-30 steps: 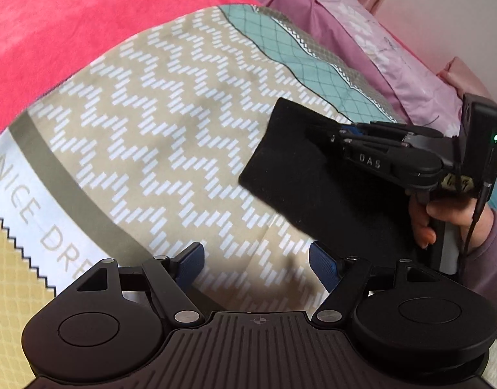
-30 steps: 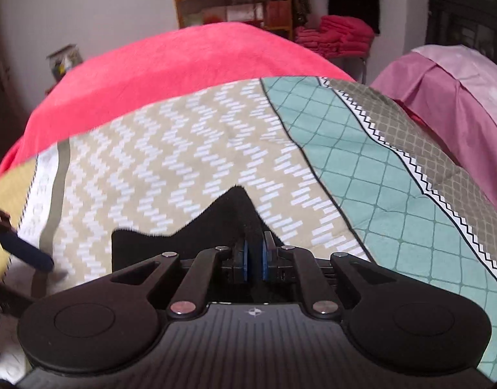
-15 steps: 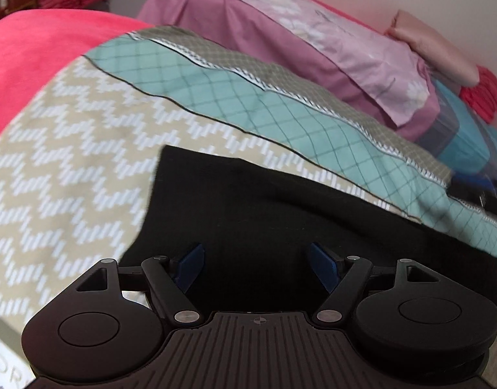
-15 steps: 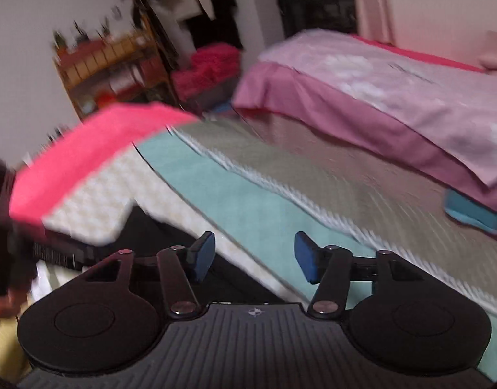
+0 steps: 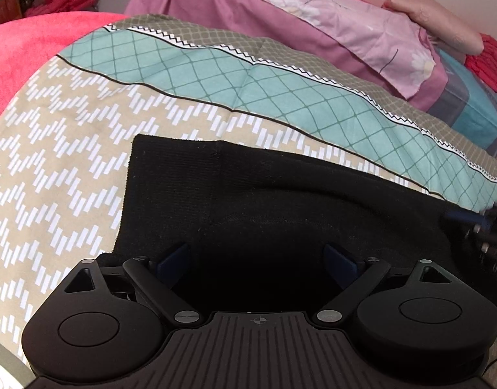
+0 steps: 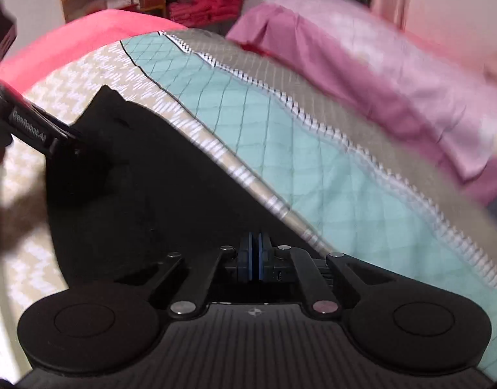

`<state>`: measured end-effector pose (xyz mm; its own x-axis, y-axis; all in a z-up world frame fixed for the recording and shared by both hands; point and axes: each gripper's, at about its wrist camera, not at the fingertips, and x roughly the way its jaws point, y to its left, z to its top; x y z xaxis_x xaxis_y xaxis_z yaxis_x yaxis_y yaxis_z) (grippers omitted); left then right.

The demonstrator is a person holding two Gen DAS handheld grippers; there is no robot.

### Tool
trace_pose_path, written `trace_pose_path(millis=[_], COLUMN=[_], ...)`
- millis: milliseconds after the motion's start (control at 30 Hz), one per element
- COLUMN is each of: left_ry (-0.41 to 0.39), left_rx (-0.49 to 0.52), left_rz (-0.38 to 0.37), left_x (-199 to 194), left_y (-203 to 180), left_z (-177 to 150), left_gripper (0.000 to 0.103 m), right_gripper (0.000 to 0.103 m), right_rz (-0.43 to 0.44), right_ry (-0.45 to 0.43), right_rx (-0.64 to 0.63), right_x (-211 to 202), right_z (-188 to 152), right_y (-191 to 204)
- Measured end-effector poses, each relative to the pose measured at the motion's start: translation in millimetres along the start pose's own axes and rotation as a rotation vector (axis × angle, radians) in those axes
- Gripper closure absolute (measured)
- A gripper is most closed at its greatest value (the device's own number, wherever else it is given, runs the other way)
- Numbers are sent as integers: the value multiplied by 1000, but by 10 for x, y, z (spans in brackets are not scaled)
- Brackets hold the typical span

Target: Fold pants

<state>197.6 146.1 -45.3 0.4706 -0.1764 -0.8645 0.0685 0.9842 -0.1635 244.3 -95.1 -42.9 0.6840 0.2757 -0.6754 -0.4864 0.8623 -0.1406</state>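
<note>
Black pants (image 5: 281,201) lie flat on a patterned bedspread (image 5: 70,136), one squared end at the upper left of the left wrist view. My left gripper (image 5: 257,261) is open, its blue pads low over the black cloth. In the right wrist view the pants (image 6: 144,194) spread from the near middle to the left. My right gripper (image 6: 255,256) is shut, pads together at the pants' near edge; whether cloth is pinched between them is hidden. The left gripper's body (image 6: 31,126) shows at the far left over the pants' other end.
The bedspread has beige zigzag, teal diamond (image 5: 248,74) and grey bands. A red blanket (image 5: 25,48) lies at the far left. A pink-purple bed cover (image 5: 329,29) and pillows rise behind. Shelves and red towels (image 6: 209,0) stand beyond the bed.
My right gripper let go of the pants' end, swung away open, then came back and shut at another edge. My left gripper moved from bare bedspread to over the pants, still open.
</note>
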Motion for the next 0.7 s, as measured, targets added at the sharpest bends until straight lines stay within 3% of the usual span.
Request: trace_pose_path(millis=[67,167,233,300,367,467,533,600,633,700], left_ry=[-1,6,16,26,36,32,20,14,16,33], left_rx=[11,29,43,48,36,-17,-57,-64,-48,-10], left_rz=[7,27,42,40,33,26,-4,-34,-31,-2], left_x=[7,36,48,46,12,-78,-129,-126,-94,4], left_y=[-16,-74,-105,-102,-83,-69,-102,-190,-268,-394], left_z=[-9,-6,5,19,45,113,157,185,188,180], left_gripper=[0,0,0,0,0,0,0,0,0,0], right_gripper=[98,97,86,63,62,61,63,75,73,58], right_rz=[9,3,-23,-30,-39,-36,-114,-168,-197,-285], right_ry=[1,57,15,-35,-67,-22,49,18,-21,-58], right_rx=[112,77,70,108,162,256,330,458,505,522], right_x=[43,160,13,-213,-447,-599,-628,-869,-1032,-1281], right_z=[104,84,43,-25,-148,-440,-686,-871,-932,-1014], right_y=[-206,-152,-84,-88,-113,-265,-438,-660,-743,-815])
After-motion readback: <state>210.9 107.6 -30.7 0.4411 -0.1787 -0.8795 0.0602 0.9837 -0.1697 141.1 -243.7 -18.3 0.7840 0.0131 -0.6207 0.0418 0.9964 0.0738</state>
